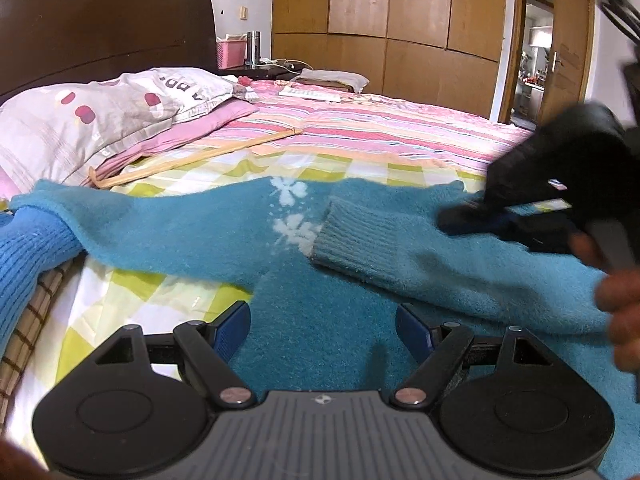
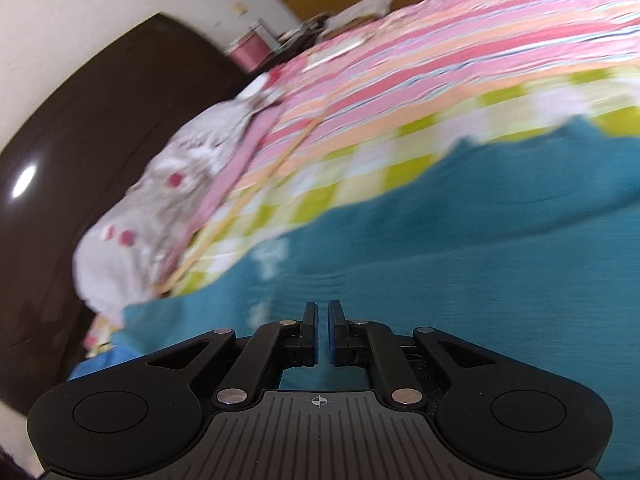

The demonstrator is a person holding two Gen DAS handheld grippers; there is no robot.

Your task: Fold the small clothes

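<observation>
A teal fleece sweater (image 1: 304, 320) with white clover prints lies flat on the bed. One sleeve stretches out to the left. The other sleeve is folded across the body, and its ribbed cuff (image 1: 348, 236) rests near the prints. My left gripper (image 1: 324, 328) hovers open just over the sweater's lower body, with only cloth below the blue pads. My right gripper (image 1: 456, 220), held by a hand (image 1: 624, 300), is blurred over the folded sleeve at the right. In the right wrist view this gripper (image 2: 323, 320) is shut with nothing seen between its pads, above the sweater (image 2: 440, 260).
A brighter blue knit garment (image 1: 28, 256) lies at the bed's left edge. A spotted pillow (image 1: 88, 120) and a thin wooden stick (image 1: 200, 156) lie beyond the sweater on the checked and striped bedsheet (image 1: 380, 128). Behind stand a dark headboard (image 1: 100, 20), a wardrobe (image 1: 380, 12) and a nightstand (image 1: 256, 68).
</observation>
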